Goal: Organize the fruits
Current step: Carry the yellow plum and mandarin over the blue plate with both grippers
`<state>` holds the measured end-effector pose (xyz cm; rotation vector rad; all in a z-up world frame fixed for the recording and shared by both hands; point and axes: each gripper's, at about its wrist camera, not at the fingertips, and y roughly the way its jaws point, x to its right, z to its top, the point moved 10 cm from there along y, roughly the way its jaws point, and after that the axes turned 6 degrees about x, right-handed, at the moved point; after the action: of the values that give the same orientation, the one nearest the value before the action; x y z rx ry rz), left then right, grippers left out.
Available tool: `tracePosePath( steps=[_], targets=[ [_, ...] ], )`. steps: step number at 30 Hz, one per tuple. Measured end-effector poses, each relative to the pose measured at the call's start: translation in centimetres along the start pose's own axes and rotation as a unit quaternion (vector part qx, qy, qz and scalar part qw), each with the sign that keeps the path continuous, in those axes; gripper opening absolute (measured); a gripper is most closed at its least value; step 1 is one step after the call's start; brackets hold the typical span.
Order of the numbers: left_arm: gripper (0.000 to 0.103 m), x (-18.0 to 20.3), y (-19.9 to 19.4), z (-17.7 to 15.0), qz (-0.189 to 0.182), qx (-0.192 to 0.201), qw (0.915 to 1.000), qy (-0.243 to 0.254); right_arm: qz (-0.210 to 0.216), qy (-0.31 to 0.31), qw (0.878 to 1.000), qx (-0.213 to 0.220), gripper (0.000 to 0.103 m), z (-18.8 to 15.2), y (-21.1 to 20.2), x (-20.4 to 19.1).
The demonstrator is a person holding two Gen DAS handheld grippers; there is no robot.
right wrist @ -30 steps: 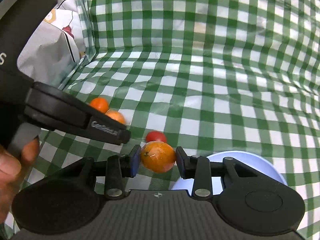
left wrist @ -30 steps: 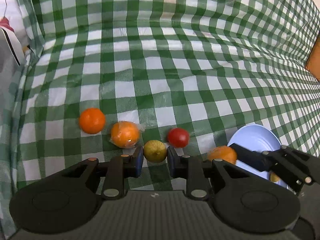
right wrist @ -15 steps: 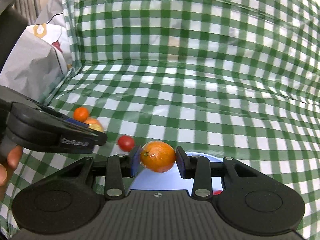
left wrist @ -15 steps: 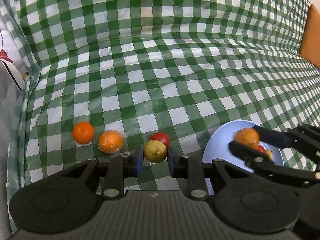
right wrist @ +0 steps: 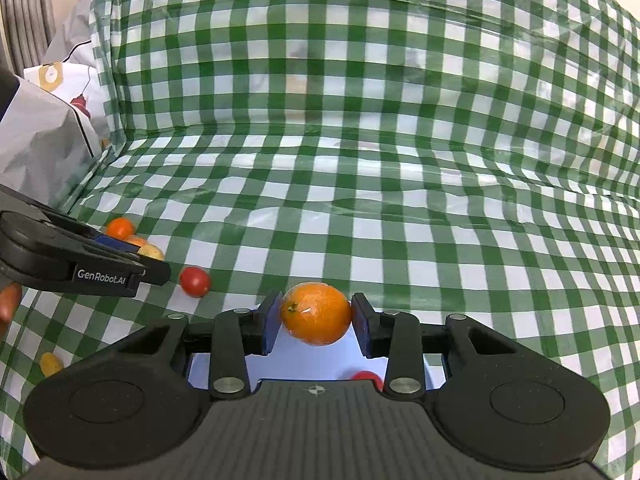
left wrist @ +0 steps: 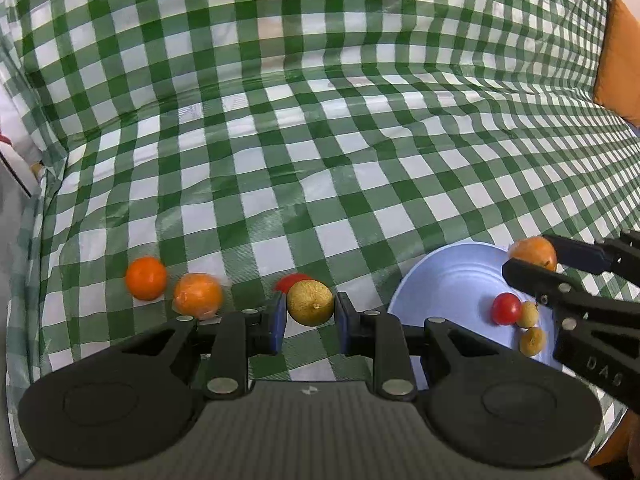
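Right hand-held gripper [right wrist: 316, 326] pinches the orange [right wrist: 316, 314] over the blue plate [left wrist: 448, 280]; left hand-held gripper [left wrist: 311, 316] clamps a yellow-green fruit [left wrist: 310, 303]. Released high, either could roll off.

Your left gripper [left wrist: 311, 322] clamps a yellow-green lemon [left wrist: 310, 303] between its blue pads. A red tomato [left wrist: 291, 282] sits just behind it. Two oranges [left wrist: 146, 278] lie left on the checked cloth [left wrist: 320, 140]. Your right gripper [left wrist: 538, 266] holds an orange fruit [left wrist: 534, 252] over the blue plate [left wrist: 448, 280].
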<state>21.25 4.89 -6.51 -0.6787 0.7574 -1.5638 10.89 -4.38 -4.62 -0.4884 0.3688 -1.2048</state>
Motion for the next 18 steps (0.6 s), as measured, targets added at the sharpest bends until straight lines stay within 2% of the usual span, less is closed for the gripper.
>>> tracePosePath(
  steps=[18],
  targets=[
    [0.028, 1.7, 0.6, -0.2, -0.008, -0.005, 0.9996, 0.028, -0.027, 0.014, 1.000, -0.004, 0.039, -1.1, -0.6, 4.3]
  ],
)
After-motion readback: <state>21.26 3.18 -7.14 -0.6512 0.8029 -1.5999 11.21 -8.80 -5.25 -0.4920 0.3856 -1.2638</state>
